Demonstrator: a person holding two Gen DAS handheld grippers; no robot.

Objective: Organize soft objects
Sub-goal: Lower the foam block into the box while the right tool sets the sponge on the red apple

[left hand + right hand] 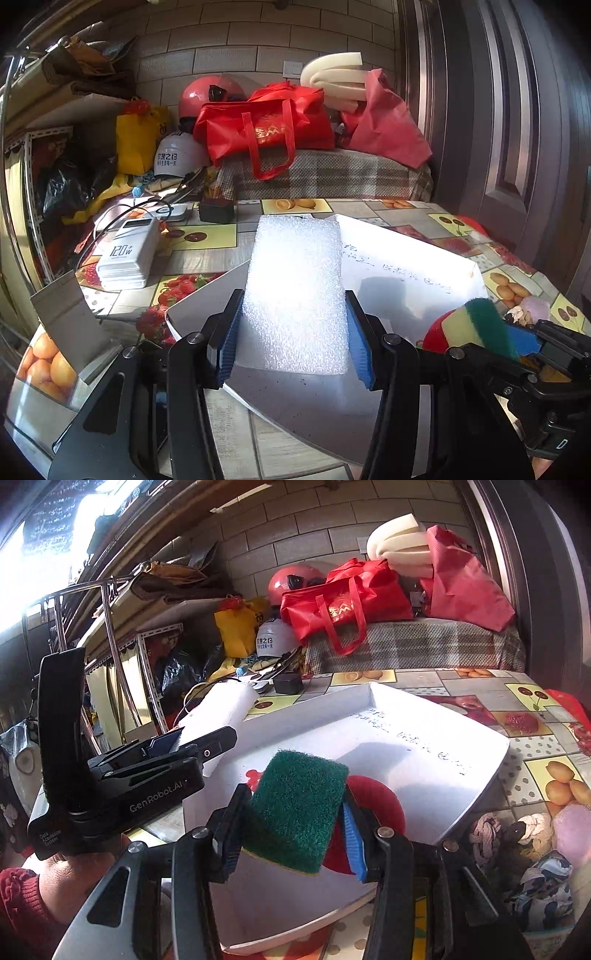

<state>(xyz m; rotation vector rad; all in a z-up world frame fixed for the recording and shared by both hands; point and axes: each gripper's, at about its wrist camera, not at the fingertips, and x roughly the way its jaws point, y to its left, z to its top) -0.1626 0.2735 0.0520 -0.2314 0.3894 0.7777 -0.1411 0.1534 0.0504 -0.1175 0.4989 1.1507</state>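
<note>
The bench [207, 258] fills the lower half of both views, covered in a cloth printed with fruit squares. A shallow white tray [424, 266] with handwriting on its floor lies across the middle of it. In the left wrist view a white power bank [127, 258] sits at middle left. In the right wrist view a heap of knotted rope and patterned cloth [517, 849] lies at lower right, beside the tray. Behind the bench, in the upper centre, a plaid-covered surface carries a red bag [266, 125], a red helmet [207, 94] and a roll of cream foam [332, 79] against a tiled wall.

At the bottom centre of the left wrist view, the left gripper [295, 328] pinches a white foam block [295, 291] between its blue pads, above the tray's near edge. The block is rectangular, bubbly in texture and glaring in the sunlight.

At the bottom centre of the right wrist view, the right gripper [291, 830] clamps a scouring sponge [299, 805] over the tray. It shows a rough dark green top and a thin yellow edge beneath, tilted. Under it a red round shape [376, 805] lies in the tray.
</note>
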